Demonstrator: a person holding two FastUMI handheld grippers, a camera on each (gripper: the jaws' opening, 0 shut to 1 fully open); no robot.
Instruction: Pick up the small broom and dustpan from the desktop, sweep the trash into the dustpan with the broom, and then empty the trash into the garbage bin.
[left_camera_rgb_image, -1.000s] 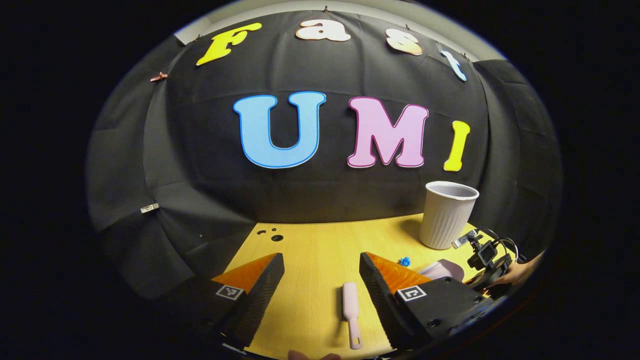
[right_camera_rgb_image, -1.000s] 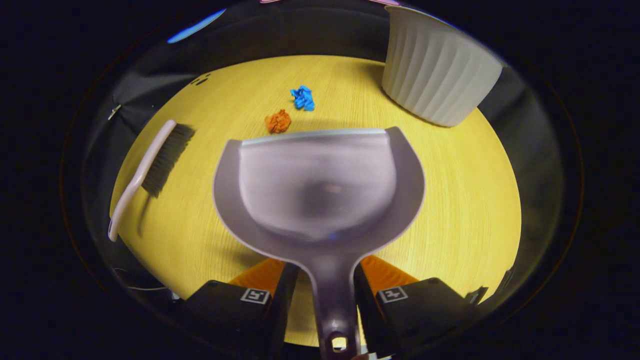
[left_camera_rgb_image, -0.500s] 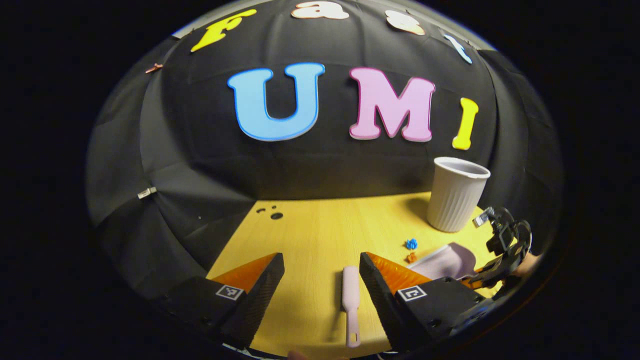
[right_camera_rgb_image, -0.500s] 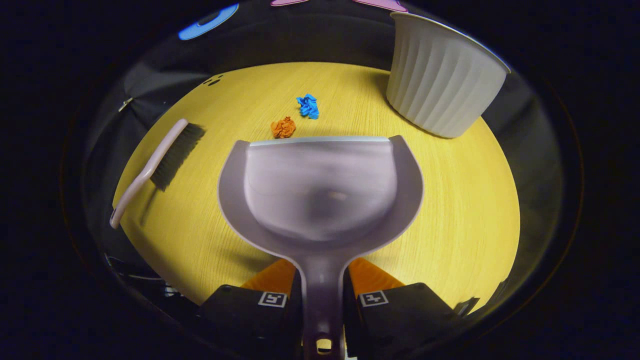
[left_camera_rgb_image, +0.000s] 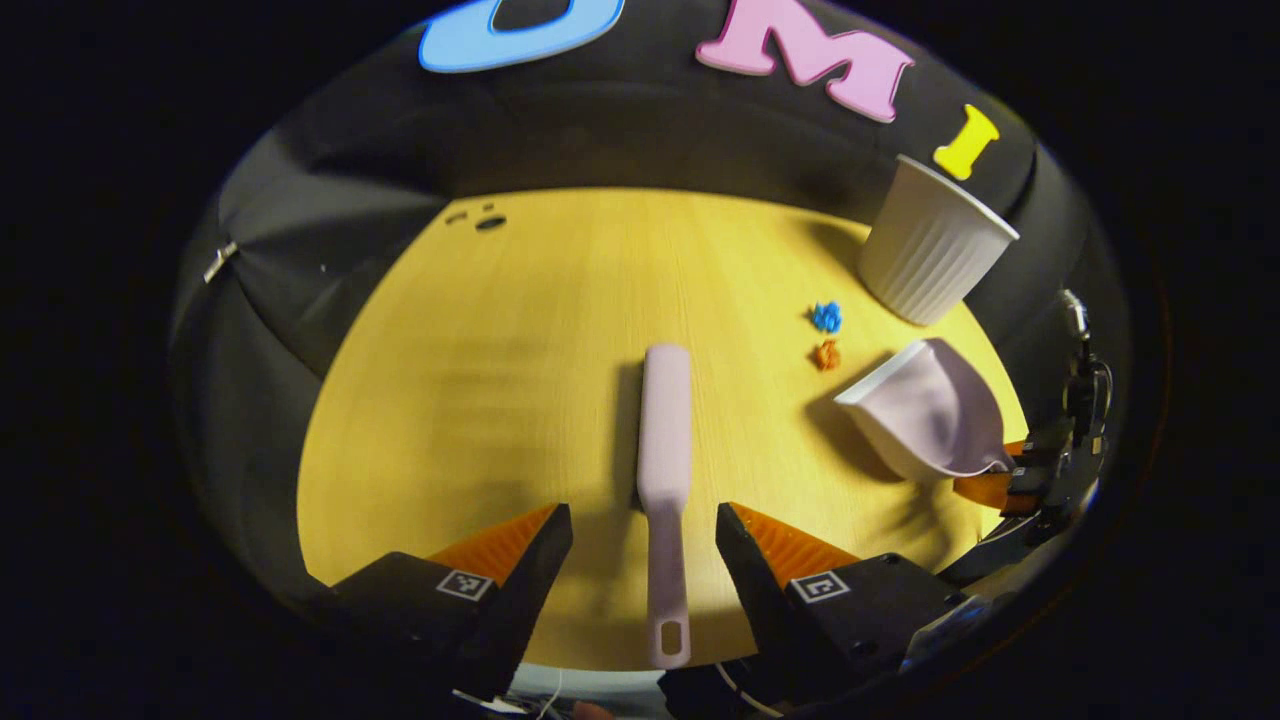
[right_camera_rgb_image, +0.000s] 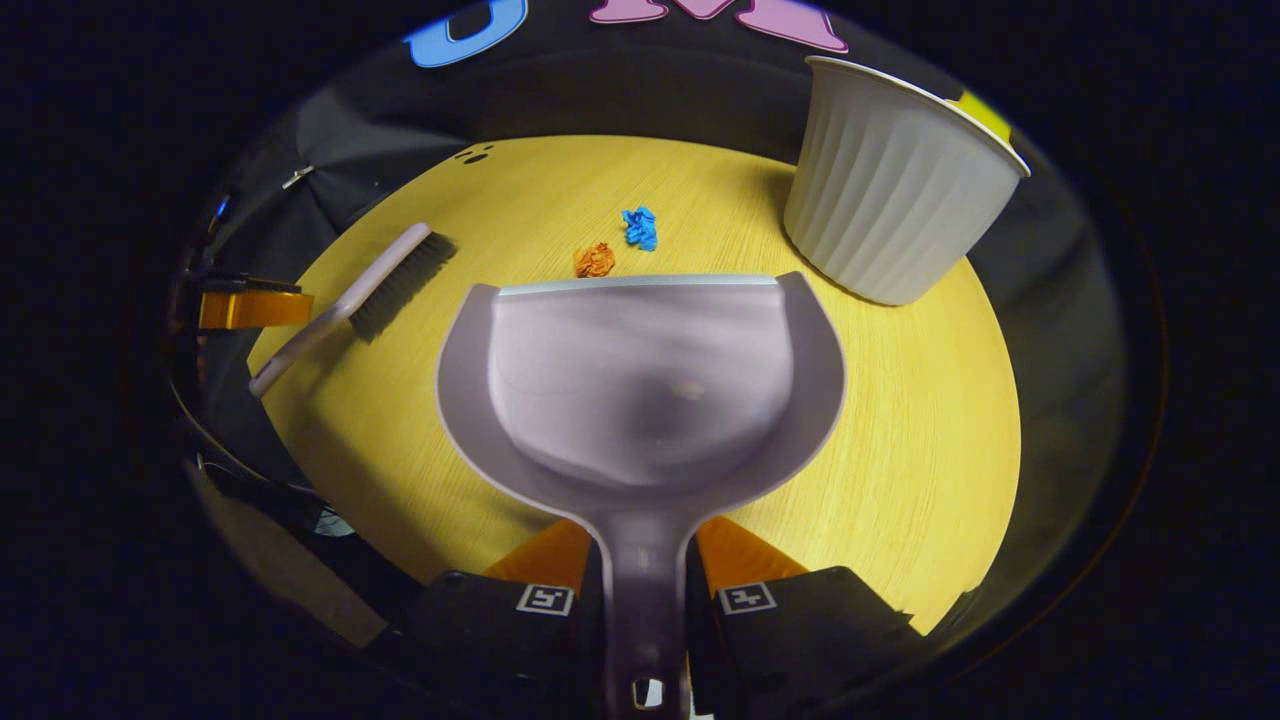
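Note:
A pale pink broom (left_camera_rgb_image: 665, 440) lies on the yellow table (left_camera_rgb_image: 480, 380), bristles to its left side. Its handle runs between the fingers of my left gripper (left_camera_rgb_image: 641, 515), which stands open around it without touching. My right gripper (right_camera_rgb_image: 645, 535) is shut on the handle of the pale dustpan (right_camera_rgb_image: 640, 380), which is held tilted just above the table. An orange paper ball (right_camera_rgb_image: 594, 260) and a blue one (right_camera_rgb_image: 640, 228) lie just past the dustpan's lip. The white ribbed bin (right_camera_rgb_image: 895, 190) stands at the far right. In the right gripper view the broom (right_camera_rgb_image: 370, 295) lies at the left.
Small holes (left_camera_rgb_image: 490, 222) mark the table's far left corner. The black cloth wall closes off the back and sides. The table's near edge runs just under both grippers. Bare wood stretches left of the broom.
My left gripper has tipped down and come forward over the broom, so the handle now lies between its fingers. The right gripper keeps hold of the dustpan, shifted slightly.

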